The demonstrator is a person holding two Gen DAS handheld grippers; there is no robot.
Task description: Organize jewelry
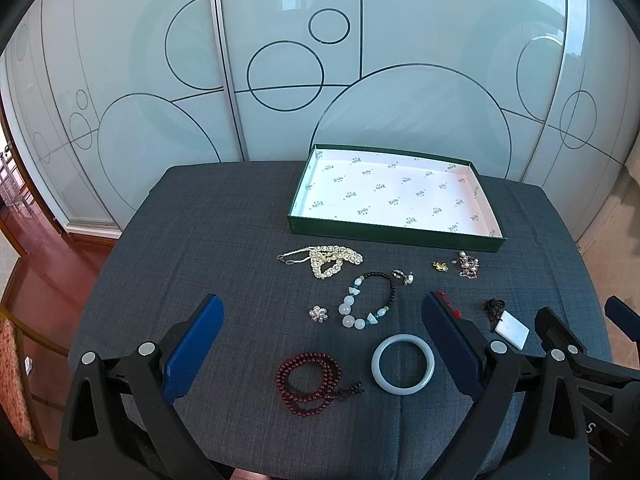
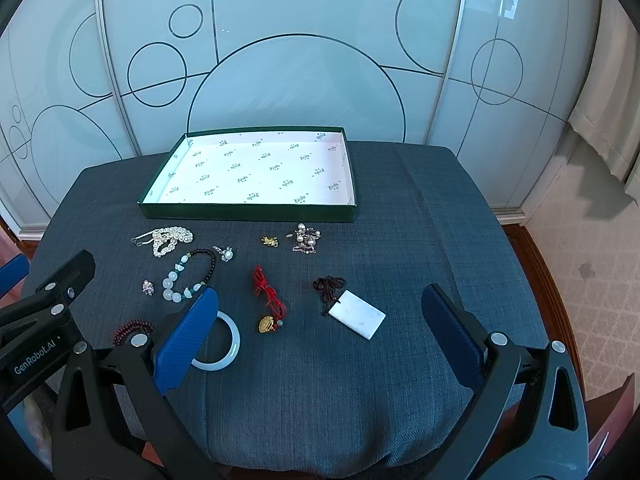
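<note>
Frosted glass sliding panels (image 1: 280, 80) with dark circle outlines behind dark blue-grey fabric surface (image 2: 400, 360). Reddish wood floor (image 1: 40, 264) left, pale patterned carpet (image 2: 592, 280) right.

Red cord (image 1: 448, 304) and pale bangle (image 2: 224, 344) partly behind blue fingers

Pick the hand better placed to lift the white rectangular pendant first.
Probably right: the white pendant lies between the right tongs, open. The left tongs, also open, frame the jade bangle instead.

Both wrist views face forward, high over table (image 1: 200, 220), sharing tray (image 2: 248, 212).
</note>
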